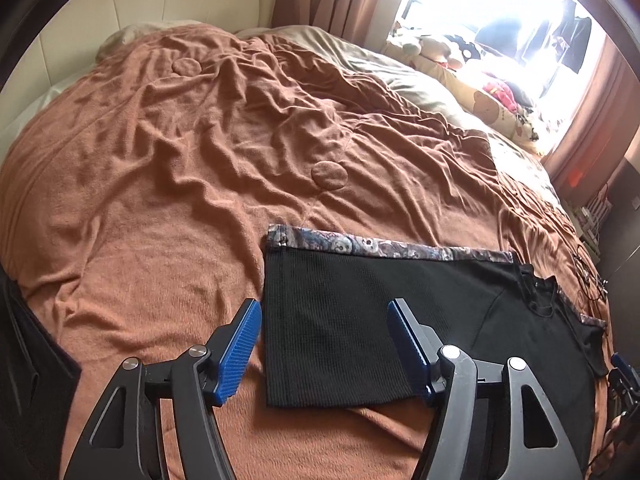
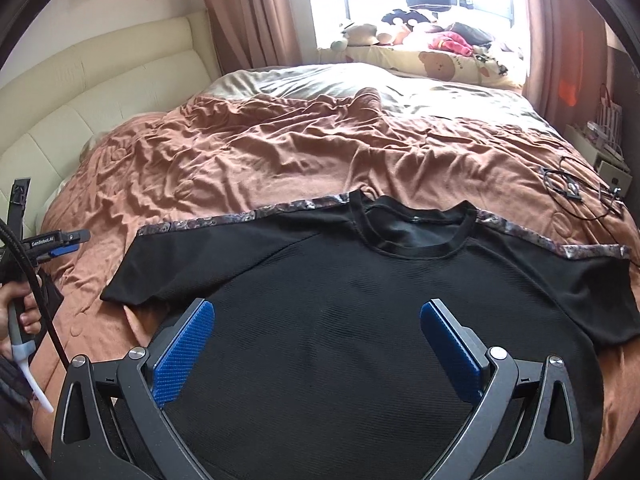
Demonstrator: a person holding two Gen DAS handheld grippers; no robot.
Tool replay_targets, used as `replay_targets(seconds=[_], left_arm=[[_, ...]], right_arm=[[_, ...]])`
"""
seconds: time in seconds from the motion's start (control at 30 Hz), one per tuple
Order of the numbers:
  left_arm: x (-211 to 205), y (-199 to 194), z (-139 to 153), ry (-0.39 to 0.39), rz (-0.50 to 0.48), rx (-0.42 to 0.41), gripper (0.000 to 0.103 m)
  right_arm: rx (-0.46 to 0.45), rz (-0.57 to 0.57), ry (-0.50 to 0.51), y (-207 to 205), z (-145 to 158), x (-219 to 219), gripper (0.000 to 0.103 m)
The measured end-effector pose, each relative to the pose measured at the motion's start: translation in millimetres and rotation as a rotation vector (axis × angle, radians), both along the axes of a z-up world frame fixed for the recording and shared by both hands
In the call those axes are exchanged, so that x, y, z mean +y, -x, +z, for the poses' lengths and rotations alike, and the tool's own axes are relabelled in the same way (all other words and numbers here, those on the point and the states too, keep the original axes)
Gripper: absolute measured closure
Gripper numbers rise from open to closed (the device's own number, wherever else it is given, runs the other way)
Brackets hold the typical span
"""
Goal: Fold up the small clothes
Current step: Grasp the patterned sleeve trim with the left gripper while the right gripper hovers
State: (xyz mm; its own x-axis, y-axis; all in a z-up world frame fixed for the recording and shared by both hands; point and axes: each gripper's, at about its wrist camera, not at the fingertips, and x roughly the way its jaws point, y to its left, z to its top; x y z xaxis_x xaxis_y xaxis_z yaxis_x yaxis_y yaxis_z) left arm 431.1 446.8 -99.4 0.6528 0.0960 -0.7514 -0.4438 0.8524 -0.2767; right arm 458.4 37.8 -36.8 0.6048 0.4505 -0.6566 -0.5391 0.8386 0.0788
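Both tongs, left (image 1: 324, 344) and right (image 2: 318, 350), gape empty above a black shirt (image 2: 360, 300), hem cut off.

Beyond the black shirt (image 2: 360, 300) the brown blanket (image 1: 180, 152) lies bare and rumpled across most of the bed, open room for a claw to sweep toward the padded headboard (image 2: 100, 92). To the right of the shirt's sleeve a tangle of black cables (image 2: 576, 192) sits on the blanket (near the bed's edge), narrowing that side. At the far end a row of stuffed toys (image 2: 400, 32) lines the window. The left claw (image 1: 324, 340) hangs over the shirt's left sleeve, jaws apart, nothing between them.
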Motion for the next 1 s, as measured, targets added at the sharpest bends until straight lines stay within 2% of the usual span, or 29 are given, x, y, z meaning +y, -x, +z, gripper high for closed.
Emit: replay_targets(seconds=[0.1,0.17,0.3,0.47,0.57,0.73,0.9,0.97,1.0], left_arm=[[16.2,-19.3,-10.9,0.027,0.002,0.014,0.045],[25.1,-31.6,-18.1,0.036,0.004,0.025,0.047],[39.6,-52.7,-35.9,0.063,0.015,0.045,0.050],[51.8,-75.5,-61.2,0.078,0.028,0.097,0.054],[58.0,-82.1,-73.6,0.046,0.050,0.140,0.054],[68.3,-89.3,-92.8,0.080,0.069,0.157,0.054],[65.3,-103.3,-98.4,0.015,0.042,0.186,0.054],[64.6,-104.8,-96.3,-0.005,0.045,0.195,0.068],[64.5,-105.0,-94.3,-0.007,0.039,0.196,0.084]], right_arm=[[0.024,0.026,-0.026,-19.7,-7.4,12.5,0.006],[0.050,0.041,-0.023,-34.3,-15.2,23.7,0.019],[0.097,0.058,-0.026,-60.5,-30.3,43.2,0.029],[0.176,0.088,-0.047,-87.1,-50.9,69.3,0.051],[0.205,0.094,-0.035,-99.5,-61.8,81.3,0.053],[0.240,0.111,-0.052,-116.6,-73.1,99.0,0.053],[0.293,0.145,-0.060,-127.4,-89.7,120.6,0.054],[0.315,0.159,-0.046,-131.9,-96.2,131.9,0.068],[0.330,0.164,-0.044,-134.3,-99.5,136.9,0.070]])
